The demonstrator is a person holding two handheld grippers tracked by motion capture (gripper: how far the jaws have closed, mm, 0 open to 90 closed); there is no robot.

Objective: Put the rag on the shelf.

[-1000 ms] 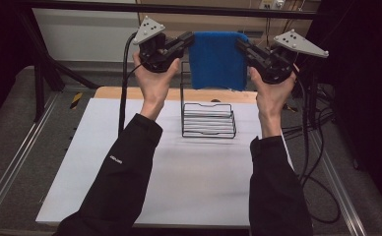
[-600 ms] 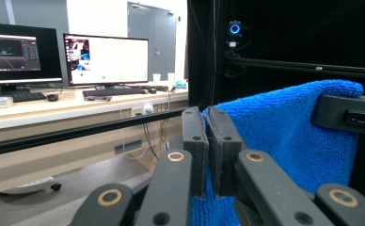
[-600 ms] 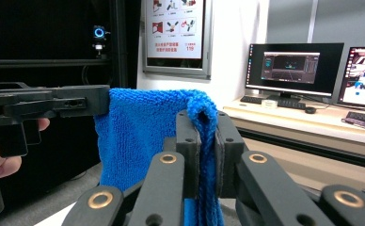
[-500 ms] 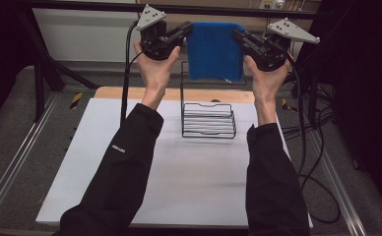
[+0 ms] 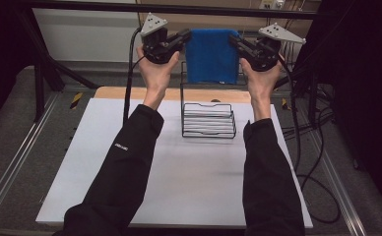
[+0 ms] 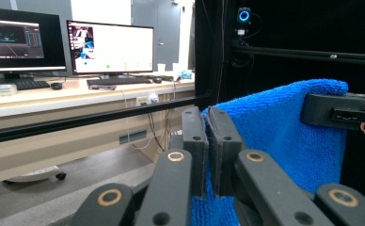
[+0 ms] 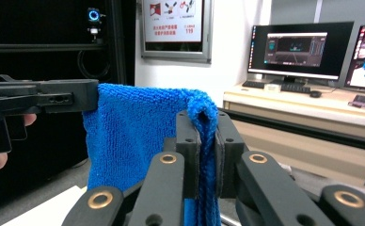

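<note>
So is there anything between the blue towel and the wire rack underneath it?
Nothing visible. The blue towel hangs stretched between the left claw and right claw, each shut on an upper corner, above the wire rack; the space between looks open.

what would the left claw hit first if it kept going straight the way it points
Probably the right claw, past the towel it grips. That claw pinches the towel's far corner straight ahead, though depth is hard to judge.
</note>
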